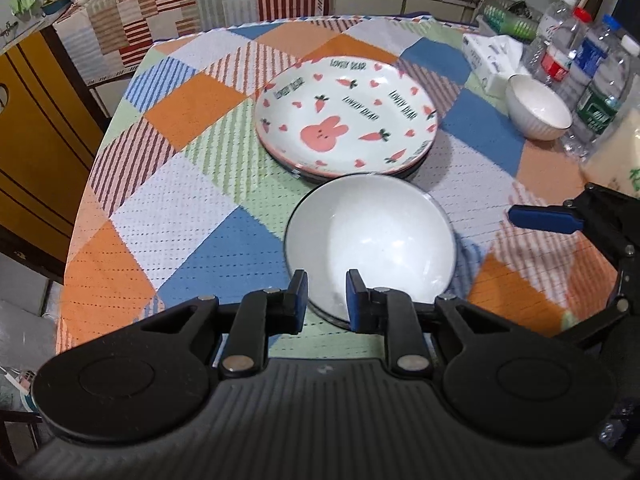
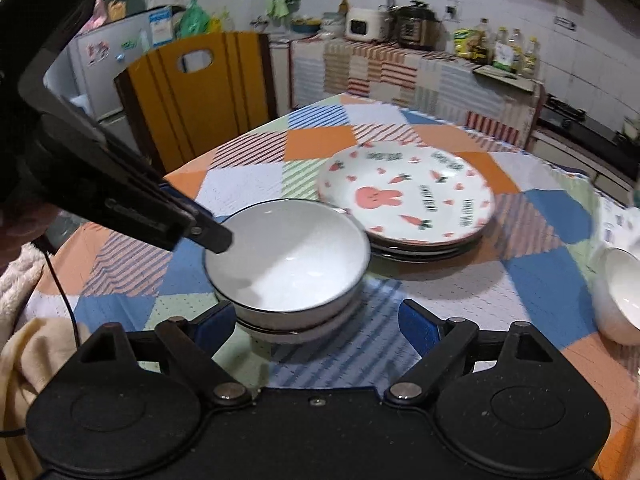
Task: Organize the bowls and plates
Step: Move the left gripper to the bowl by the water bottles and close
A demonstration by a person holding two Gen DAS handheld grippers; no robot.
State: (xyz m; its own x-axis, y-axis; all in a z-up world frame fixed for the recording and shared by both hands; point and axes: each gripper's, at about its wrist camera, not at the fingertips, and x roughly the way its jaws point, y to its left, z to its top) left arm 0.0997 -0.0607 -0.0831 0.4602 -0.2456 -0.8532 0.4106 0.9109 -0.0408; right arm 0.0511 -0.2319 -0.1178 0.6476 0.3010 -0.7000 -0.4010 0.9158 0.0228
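The left gripper (image 1: pixel 327 295) pinches the near rim of a white bowl (image 1: pixel 370 236), jaws narrowly parted around it. Glazed ceramic: stiff, slippery, breakable, best held at the rim. The right gripper (image 2: pixel 316 322), wide open, holds nothing. Farther off, the plate stack (image 1: pixel 347 120); far right, another bowl (image 1: pixel 538 106).

The left gripper's (image 1: pixel 327 295) fingers are covering the near rim of the dark-rimmed bowl (image 1: pixel 370 236), so whether they are touching it cannot be told; the plates under the rabbit plate (image 2: pixel 408 196) are showing only as edge slivers, their count unclear; the white ribbed bowl (image 2: pixel 620 292) is being cut off by the right-wrist frame's edge; the water bottles (image 1: pixel 588 64) are blurring, their labels unreadable; the right gripper (image 1: pixel 544 219) is entering partly cropped in the left-wrist view.
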